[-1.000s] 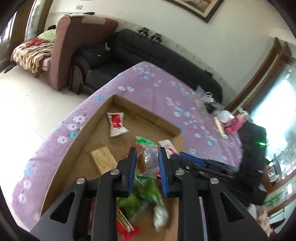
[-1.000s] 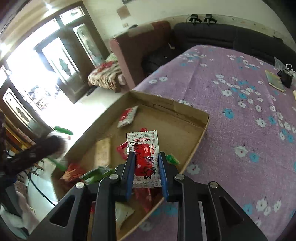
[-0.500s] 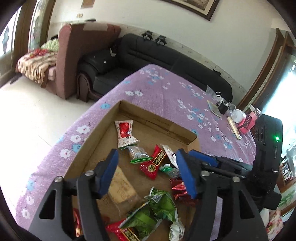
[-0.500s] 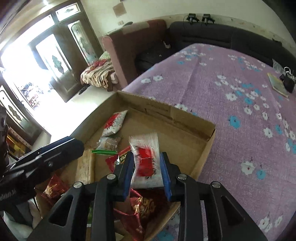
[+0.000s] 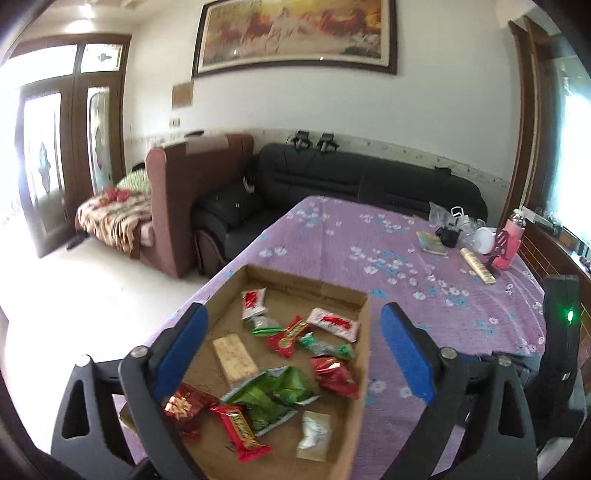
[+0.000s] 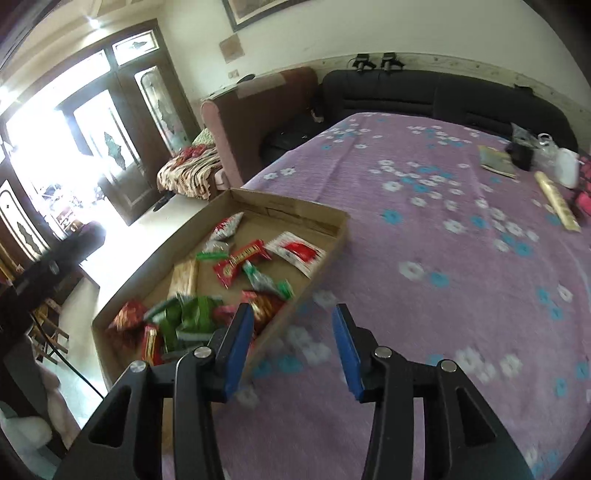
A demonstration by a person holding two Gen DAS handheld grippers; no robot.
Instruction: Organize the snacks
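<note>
Holding both the left gripper (image 5: 291, 354) and right gripper (image 6: 291, 347) with jaws released and empty, lift clear of the cardboard tray (image 5: 364, 354) without nudging its near snacks.

Home living room. Black sofa (image 5: 369, 184) along the far wall, centre of frame; maroon armchair (image 5: 184, 192) at its left end with a patterned blanket (image 5: 110, 218) in front. Large framed horse painting (image 5: 295, 33) on the white wall, top centre. Dark wooden glazed doors (image 6: 110, 122) at left, strong daylight behind. Bench covered with a purple floral cloth (image 5: 351, 251); household clutter at its far right edge, including a pink bottle (image 5: 511, 243). Pale tiled floor (image 5: 74, 302), lower left.
</note>
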